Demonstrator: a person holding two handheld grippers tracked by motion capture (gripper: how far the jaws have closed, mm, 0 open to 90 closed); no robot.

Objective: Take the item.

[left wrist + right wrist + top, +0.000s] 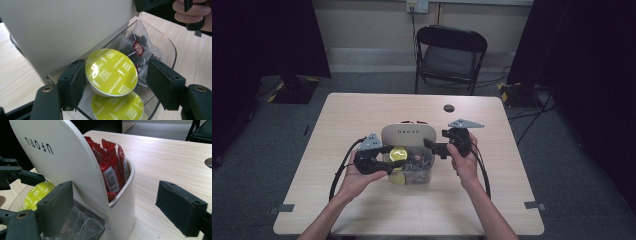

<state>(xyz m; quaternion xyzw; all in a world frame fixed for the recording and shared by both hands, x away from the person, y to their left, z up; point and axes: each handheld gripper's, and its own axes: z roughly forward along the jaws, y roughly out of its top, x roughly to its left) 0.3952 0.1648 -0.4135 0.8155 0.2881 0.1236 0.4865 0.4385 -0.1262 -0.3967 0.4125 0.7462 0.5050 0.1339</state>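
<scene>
Holding my left gripper (113,82) at the clear drawer (167,45), I note its jaws standing around a lime-green coffee capsule (111,72). The near pad touches the capsule's edge; the far pad stands a little clear, so I cannot confirm a firm grip. A second capsule (117,107) lies below it in the drawer, and a tea sachet (137,47) sits just behind.

My right gripper (125,205) is wide open and holds nothing. Its jaws stand either side of the white organiser (75,170), at the corner of the bin holding red packets (110,172).

In the high view, both grippers meet at the organiser (408,134) on the table (492,200).

Risks, in my judgement: the domed capsule may squirt from the pads if they close off-centre; the organiser, unbraced, may slide or tip if the drawer gets dragged; the sachet may snag.
</scene>
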